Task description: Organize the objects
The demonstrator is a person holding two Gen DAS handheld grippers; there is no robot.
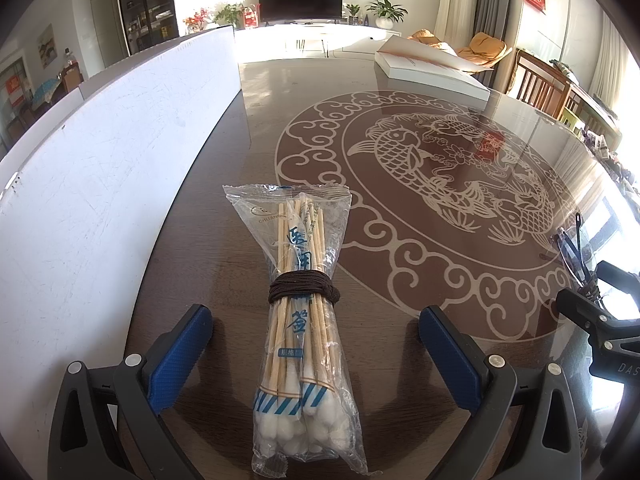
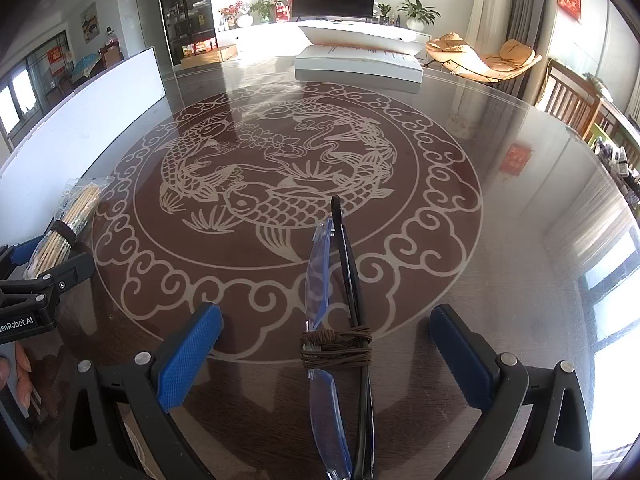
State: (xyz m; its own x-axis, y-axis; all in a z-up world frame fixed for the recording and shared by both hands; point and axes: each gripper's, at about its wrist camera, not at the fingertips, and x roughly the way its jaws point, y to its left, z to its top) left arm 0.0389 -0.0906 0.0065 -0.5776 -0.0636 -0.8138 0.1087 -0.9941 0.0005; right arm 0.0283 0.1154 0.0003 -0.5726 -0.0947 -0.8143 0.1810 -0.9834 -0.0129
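A glossy dark table [image 2: 500, 240] with a carp pattern fills my view, living room behind. My left gripper [image 1: 316, 344] has its jaws wide apart around the swab packet [image 1: 302, 320], which lies lengthwise between them. It looks light, crinkly and slippery; I'd clamp at the brown cord [image 1: 304, 286]. My right gripper [image 2: 326, 350] also stands open, straddling the folded glasses [image 2: 340, 320]: thin and fragile, best held at their cord wrap. A white board [image 1: 100, 160] runs left of the jaws; a white box [image 2: 360, 66] sits far ahead.

The glasses [image 2: 340, 360] run off the bottom edge — bag [image 1: 298, 320] print partly unreadable.
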